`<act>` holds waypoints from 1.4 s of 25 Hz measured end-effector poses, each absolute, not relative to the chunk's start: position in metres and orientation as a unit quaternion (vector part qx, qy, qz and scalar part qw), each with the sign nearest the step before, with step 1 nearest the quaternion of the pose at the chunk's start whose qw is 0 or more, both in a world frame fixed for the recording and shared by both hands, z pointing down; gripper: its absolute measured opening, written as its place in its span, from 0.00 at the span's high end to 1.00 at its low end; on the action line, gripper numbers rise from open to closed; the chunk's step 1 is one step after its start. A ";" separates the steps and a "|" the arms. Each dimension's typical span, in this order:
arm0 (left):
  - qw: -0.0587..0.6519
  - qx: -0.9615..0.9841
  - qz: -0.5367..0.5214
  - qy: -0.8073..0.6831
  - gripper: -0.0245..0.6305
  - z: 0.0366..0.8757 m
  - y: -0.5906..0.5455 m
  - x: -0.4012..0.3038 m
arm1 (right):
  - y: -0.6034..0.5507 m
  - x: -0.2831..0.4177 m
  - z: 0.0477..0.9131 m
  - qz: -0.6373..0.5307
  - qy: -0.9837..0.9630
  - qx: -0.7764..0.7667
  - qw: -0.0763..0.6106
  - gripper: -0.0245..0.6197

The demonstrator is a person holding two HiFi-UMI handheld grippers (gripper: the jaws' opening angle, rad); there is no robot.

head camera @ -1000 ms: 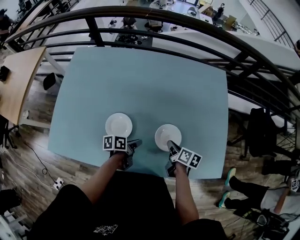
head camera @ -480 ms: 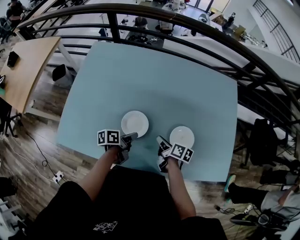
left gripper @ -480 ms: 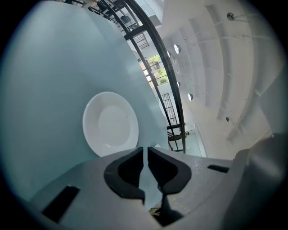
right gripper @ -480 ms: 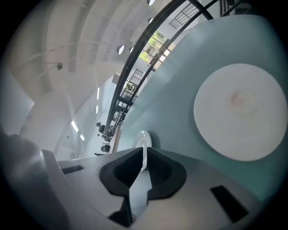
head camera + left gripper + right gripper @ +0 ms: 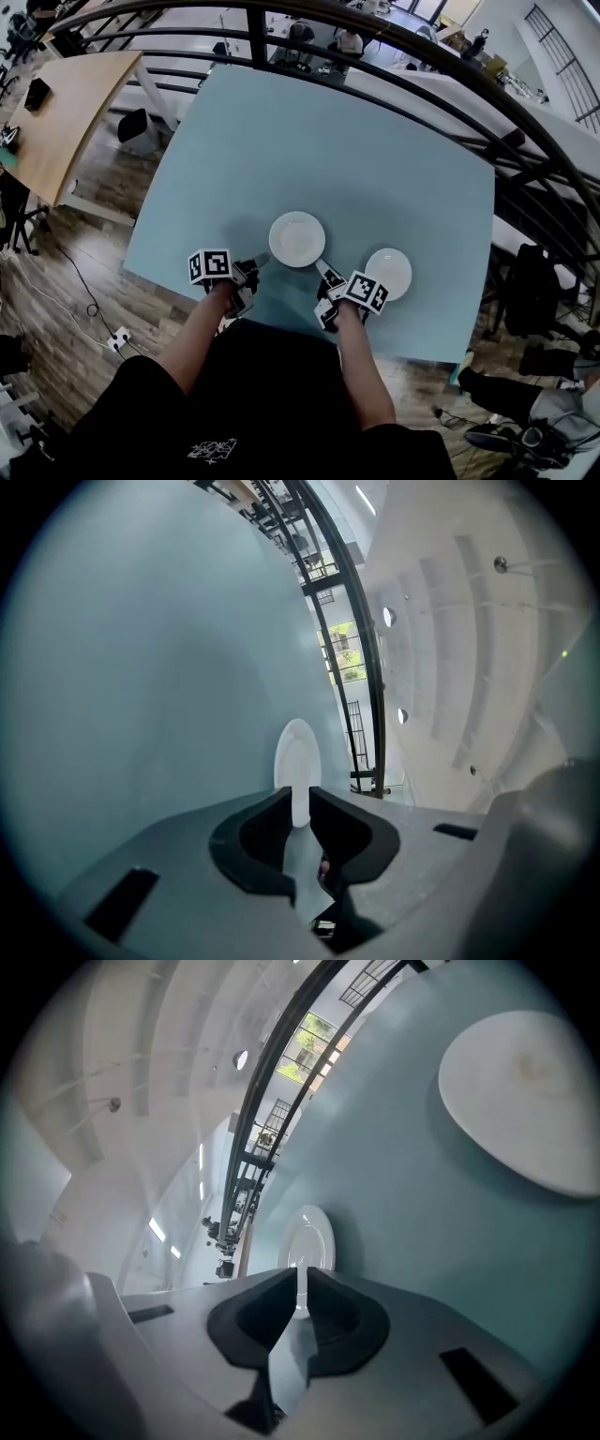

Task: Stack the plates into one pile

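Observation:
Two white plates lie apart on the pale blue table. The left plate is flanked at its near rim by both grippers. My left gripper points at it from the lower left, and its jaws have just been opening. The plate shows through their narrow gap, just ahead of my left gripper, and nothing is pinched. My right gripper stands between the plates with its jaws a thin slit apart. In its own view the right gripper aims at that plate. The right plate lies untouched.
A dark metal railing curves round the table's far side. A wooden table stands at the left. A seated person's legs show at the lower right. The table's near edge runs just below the grippers.
Both grippers have slid left along the near edge. The right one has left the right plate's rim and now points at the left plate. The head view has swung as well.

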State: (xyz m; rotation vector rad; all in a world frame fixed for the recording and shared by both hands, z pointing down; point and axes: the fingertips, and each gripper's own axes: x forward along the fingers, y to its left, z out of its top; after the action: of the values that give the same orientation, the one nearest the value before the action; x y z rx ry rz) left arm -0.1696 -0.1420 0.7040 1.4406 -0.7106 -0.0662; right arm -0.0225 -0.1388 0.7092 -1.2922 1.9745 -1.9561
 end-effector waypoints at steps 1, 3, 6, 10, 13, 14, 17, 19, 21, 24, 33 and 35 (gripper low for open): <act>0.696 0.641 -0.032 -0.320 0.90 0.707 -0.144 -0.174 | -0.142 -0.026 0.711 -0.640 0.641 -0.421 0.037 0.92; 0.701 0.635 -0.034 -0.323 0.89 0.712 -0.146 -0.182 | -0.145 -0.032 0.714 -0.646 0.634 -0.423 0.032 0.92; 0.702 0.634 -0.035 -0.321 0.88 0.716 -0.147 -0.184 | -0.142 -0.031 0.722 -0.651 0.624 -0.431 0.027 0.86; 0.699 0.639 -0.030 -0.320 0.82 0.722 -0.156 -0.177 | -0.145 -0.027 0.731 -0.652 0.617 -0.441 0.019 0.79; 0.702 0.631 -0.018 -0.328 0.78 0.728 -0.159 -0.175 | -0.143 -0.024 0.734 -0.655 0.609 -0.447 0.014 0.76; 0.703 0.629 -0.015 -0.330 0.78 0.729 -0.160 -0.175 | -0.143 -0.024 0.735 -0.657 0.606 -0.448 0.013 0.75; 0.708 0.623 -0.013 -0.333 0.77 0.734 -0.166 -0.177 | -0.146 -0.027 0.739 -0.662 0.600 -0.449 0.014 0.75; 0.710 0.622 -0.016 -0.331 0.77 0.736 -0.170 -0.176 | -0.150 -0.030 0.741 -0.666 0.597 -0.447 0.021 0.75; 0.710 0.622 -0.015 -0.329 0.77 0.737 -0.173 -0.173 | -0.156 -0.031 0.742 -0.669 0.594 -0.445 0.027 0.75; 0.709 0.622 -0.007 -0.332 0.77 0.739 -0.178 -0.171 | -0.162 -0.035 0.744 -0.674 0.589 -0.445 0.029 0.76; 0.707 0.618 0.039 -0.341 0.87 0.750 -0.183 -0.168 | -0.167 -0.035 0.753 -0.672 0.578 -0.464 0.002 0.91; 0.706 0.619 0.042 -0.341 0.92 0.752 -0.182 -0.168 | -0.166 -0.034 0.753 -0.673 0.577 -0.463 0.000 0.91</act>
State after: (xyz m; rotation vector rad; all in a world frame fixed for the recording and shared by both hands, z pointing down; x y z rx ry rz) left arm -0.1680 -0.1822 0.7517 1.3757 -0.7580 0.0941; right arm -0.0343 -0.1665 0.7528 -1.4549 1.8124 -2.1133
